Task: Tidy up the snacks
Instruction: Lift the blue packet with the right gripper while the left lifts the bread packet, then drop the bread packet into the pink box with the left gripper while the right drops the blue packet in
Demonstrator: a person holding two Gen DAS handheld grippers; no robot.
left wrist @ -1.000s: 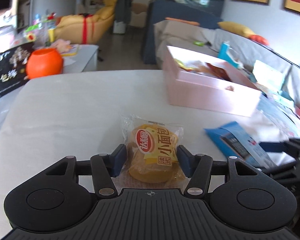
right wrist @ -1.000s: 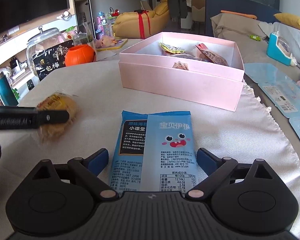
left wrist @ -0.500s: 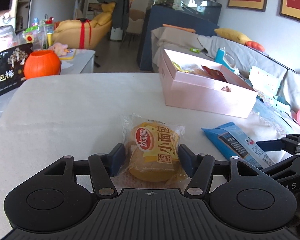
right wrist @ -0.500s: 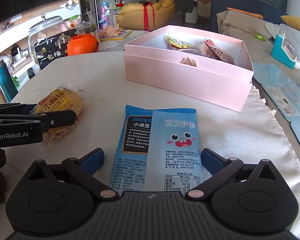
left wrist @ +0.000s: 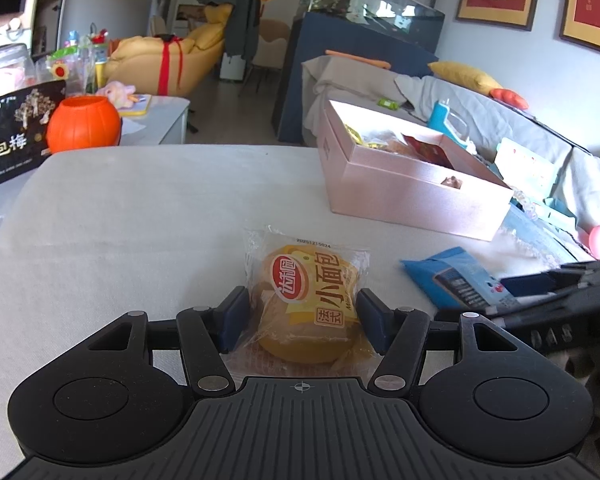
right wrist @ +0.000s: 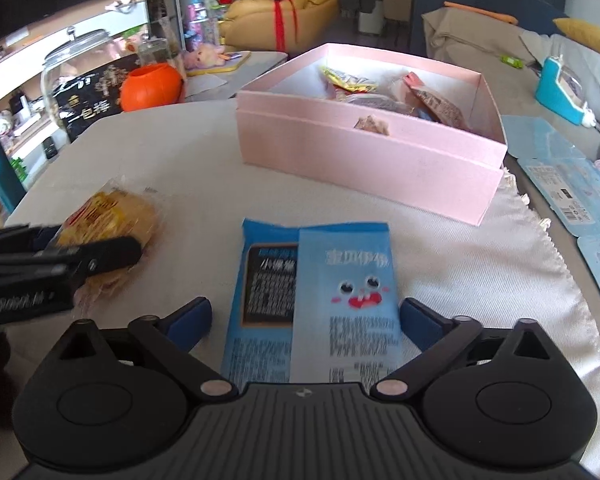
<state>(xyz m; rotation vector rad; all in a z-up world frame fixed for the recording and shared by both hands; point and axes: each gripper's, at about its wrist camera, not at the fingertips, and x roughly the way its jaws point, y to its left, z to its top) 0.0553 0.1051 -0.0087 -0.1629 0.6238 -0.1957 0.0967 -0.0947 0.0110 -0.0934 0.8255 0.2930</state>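
Observation:
My left gripper is shut on a yellow bread packet, held just above the white table; the packet also shows in the right wrist view. My right gripper straddles a blue snack packet, its right pad touching the packet's edge, its left pad apart from it. The blue packet also shows in the left wrist view. An open pink box with several snacks inside stands behind both; it also shows in the left wrist view.
An orange pumpkin pot, a black bag and a glass jar stand at the table's far left. Blue cards lie right of the box. A fringed white cloth lies under the blue packet.
Both grippers have risen and moved back a little. The bread packet has lifted with the left gripper. The right gripper has narrowed around the blue packet.

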